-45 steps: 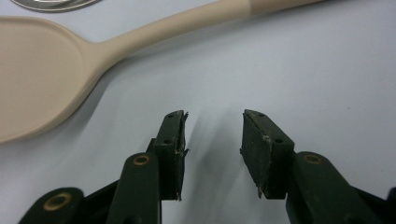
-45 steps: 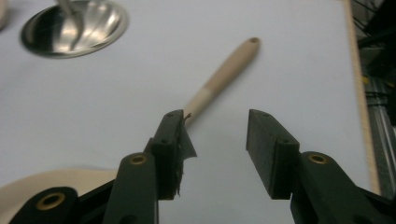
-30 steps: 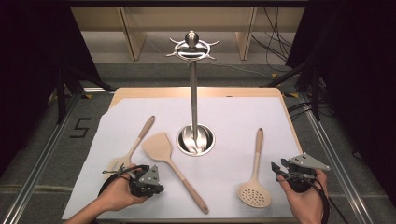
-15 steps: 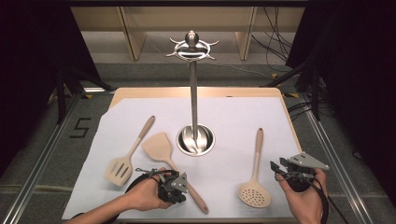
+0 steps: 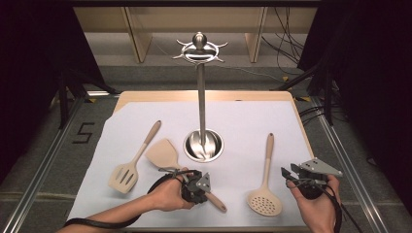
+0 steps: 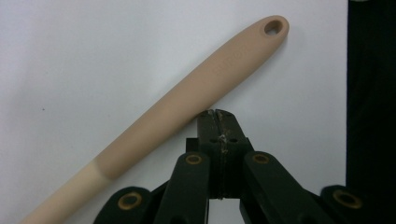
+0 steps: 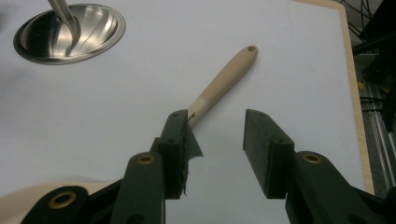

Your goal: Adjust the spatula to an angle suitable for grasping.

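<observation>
A steel utensil stand [image 5: 200,97] with a round base [image 5: 189,145] rises at the middle of the white sheet. Left of it lie a beige slotted spatula [image 5: 125,174] and a solid turner [image 5: 163,154]. My left gripper [image 5: 201,183] sits over the turner's handle. In the left gripper view, the left gripper [image 6: 217,115] is shut on nothing, tips against the side of the handle [image 6: 187,100]. A beige skimmer [image 5: 265,200] lies on the right. Beside its handle [image 7: 223,78] my right gripper [image 7: 217,116] [image 5: 290,171] is open. Its jaws have just been closing a little over bare sheet.
The white sheet [image 5: 243,121] covers a wooden board whose rim [image 5: 204,95] shows at the back and right. Metal rails run along both sides, and cables lie at the back right. The stand's hooks [image 5: 199,48] hang bare.
My left hand has slid right, from beside the slotted spatula to over the turner's handle. The right hand has stayed put.
</observation>
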### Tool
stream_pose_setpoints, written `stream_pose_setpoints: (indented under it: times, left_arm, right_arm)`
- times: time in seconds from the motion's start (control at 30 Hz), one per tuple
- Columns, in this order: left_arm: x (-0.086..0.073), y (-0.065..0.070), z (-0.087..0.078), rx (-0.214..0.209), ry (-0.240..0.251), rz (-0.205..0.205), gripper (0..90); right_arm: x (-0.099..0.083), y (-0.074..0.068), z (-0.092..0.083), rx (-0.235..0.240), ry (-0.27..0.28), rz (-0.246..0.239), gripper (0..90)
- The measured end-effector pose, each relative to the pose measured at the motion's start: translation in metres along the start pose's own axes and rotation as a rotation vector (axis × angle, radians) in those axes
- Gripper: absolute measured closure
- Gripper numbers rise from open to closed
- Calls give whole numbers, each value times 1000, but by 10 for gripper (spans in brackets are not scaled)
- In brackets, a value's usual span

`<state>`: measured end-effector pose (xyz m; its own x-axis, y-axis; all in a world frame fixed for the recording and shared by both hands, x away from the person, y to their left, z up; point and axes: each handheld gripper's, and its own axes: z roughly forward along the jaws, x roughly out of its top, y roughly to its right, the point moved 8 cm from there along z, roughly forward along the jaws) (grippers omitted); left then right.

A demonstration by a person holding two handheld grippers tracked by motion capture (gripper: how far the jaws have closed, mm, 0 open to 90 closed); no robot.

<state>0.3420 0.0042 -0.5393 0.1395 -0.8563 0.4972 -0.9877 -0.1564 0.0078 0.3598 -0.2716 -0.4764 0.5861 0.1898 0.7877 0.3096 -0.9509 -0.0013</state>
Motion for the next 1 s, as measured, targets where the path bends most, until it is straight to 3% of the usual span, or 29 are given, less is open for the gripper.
stream_pose_setpoints:
  times: [0.03,0.07,0.17,0.23,0.27,0.3,0.33,0.37,0.4,0.47,0.53,0.57,0.6,0.63,0.7,0.83,0.9,1.0]
  left_arm:
    - [3,-3,3,29,17,0,897]
    - [2,-6,1,31,-29,20,896]
    - [5,-9,2,53,-14,36,896]
    - [6,-11,1,45,-15,51,874]
    - [7,-11,-2,38,-9,71,747]
    - [8,-12,-6,34,-10,98,747]
    - [13,-14,-10,48,33,102,693]
    - [15,-17,-14,57,38,130,570]
    - [17,-21,-19,70,39,165,570]
    - [15,-29,-23,60,-9,162,470]
    - [11,-37,-21,54,-44,185,442]
    - [6,-41,-19,46,-84,203,442]
    - [2,-45,-18,45,-131,257,442]
    - [1,-45,-14,36,-115,263,449]
    - [-3,-47,-10,17,-135,286,474]
    - [-4,-52,-5,-8,-135,270,551]
    - [-5,-55,-5,-6,-142,282,581]
    - [-4,-57,-5,-20,-151,266,580]
  right_arm:
    - [0,0,0,0,0,0,614]
    - [0,1,1,-2,5,-9,614]
    - [-1,0,1,1,-3,-2,613]
    - [-1,-3,2,9,-6,17,612]
    - [-1,-3,2,12,0,-3,611]
    - [-1,-3,2,12,0,-3,611]
    - [-1,-4,2,14,-3,10,610]
    - [0,-4,1,13,2,10,610]
    - [0,-4,1,13,2,10,610]
    - [0,-3,1,13,-7,4,610]
    - [-1,-3,2,14,-7,-6,609]
    - [-1,-3,2,14,-7,-6,609]
    - [0,-3,2,14,-1,1,609]
    - [-1,-4,2,16,-4,11,609]
    - [-1,-3,1,15,-11,7,608]
    - [-1,-2,2,18,-7,6,608]
    - [-1,-3,2,19,-9,15,608]
    - [-1,-3,2,21,-6,3,608]
